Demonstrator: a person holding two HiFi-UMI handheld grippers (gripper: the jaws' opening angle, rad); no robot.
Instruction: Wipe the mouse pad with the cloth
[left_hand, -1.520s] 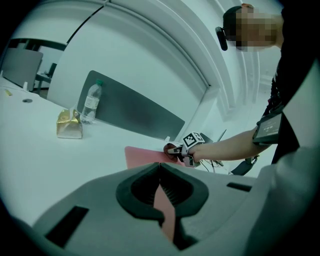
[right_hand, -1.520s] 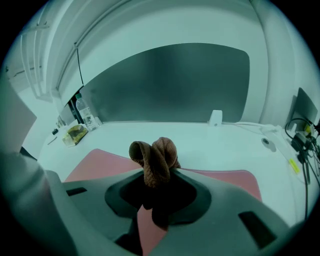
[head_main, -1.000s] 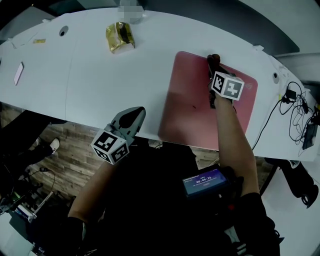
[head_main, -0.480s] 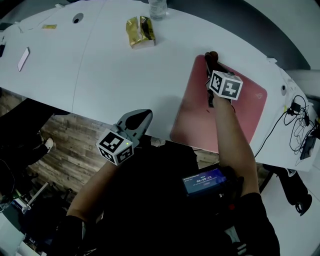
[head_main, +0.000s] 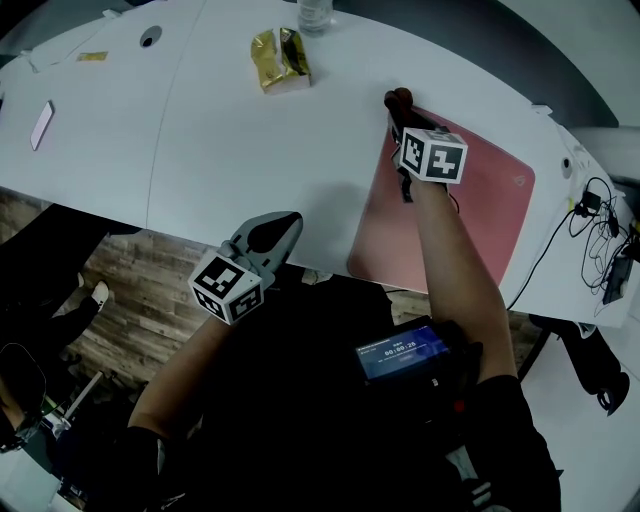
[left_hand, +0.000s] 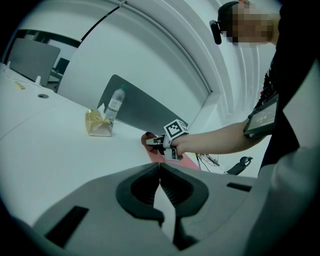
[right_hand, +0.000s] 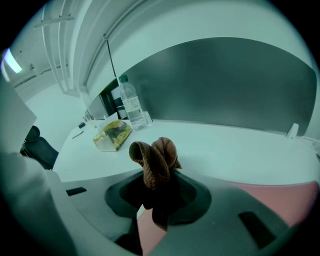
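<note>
Right gripper (right_hand: 156, 200) jaws clamped on bunched brown cloth (right_hand: 154, 159), at pink mouse pad (head_main: 485, 215) far-left corner, upper centre of head view. Left gripper (left_hand: 160, 172) jaws together, empty. Judged mid-wipe; next: drag cloth across pad.

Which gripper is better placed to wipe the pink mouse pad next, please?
Right. The right gripper has its jaws shut on the brown cloth at the far left corner of the mouse pad. The left gripper is shut, empty, well left of the pad.
</note>
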